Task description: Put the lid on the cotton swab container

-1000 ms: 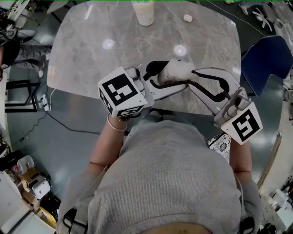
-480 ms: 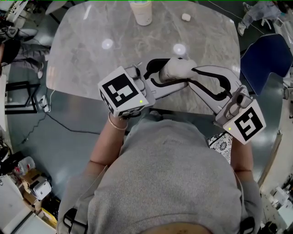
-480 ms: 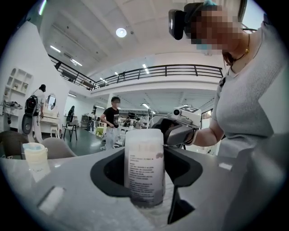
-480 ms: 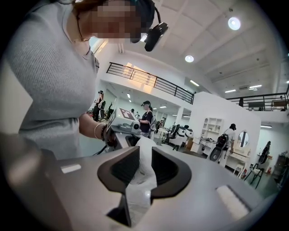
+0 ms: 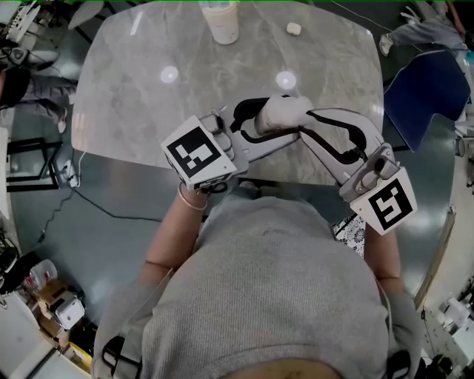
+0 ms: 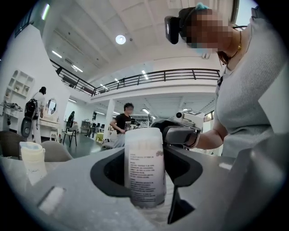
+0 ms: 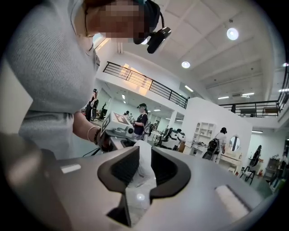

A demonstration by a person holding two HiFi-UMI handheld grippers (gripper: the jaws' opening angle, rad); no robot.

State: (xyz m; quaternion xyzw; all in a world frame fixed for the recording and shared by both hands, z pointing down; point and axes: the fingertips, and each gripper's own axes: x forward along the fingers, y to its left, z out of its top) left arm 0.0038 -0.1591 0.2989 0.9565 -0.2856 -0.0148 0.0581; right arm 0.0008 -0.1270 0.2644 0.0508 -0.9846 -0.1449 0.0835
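The cotton swab container (image 5: pixel 284 109), a white cylinder with small print on its side, is held above the table's near edge. My left gripper (image 5: pixel 259 124) is shut on it, and in the left gripper view the container (image 6: pixel 143 164) stands upright between that gripper's (image 6: pixel 144 185) jaws. My right gripper (image 5: pixel 305 118) meets it from the right. In the right gripper view this gripper (image 7: pixel 141 173) is shut on a thin white, crinkled-looking piece (image 7: pixel 143 167) that looks like the lid. How the piece sits against the container is hidden.
The grey marble table (image 5: pixel 148 104) carries a cream lidded cup (image 5: pixel 221 21) at its far edge and a small white object (image 5: pixel 294 28) near it. A blue chair (image 5: pixel 426 96) stands to the right. Cables and clutter lie on the floor at the left.
Both grippers stay together on the white container with hardly any motion. The right gripper's marker cube has drifted slightly left and the table has slid up a little in view.
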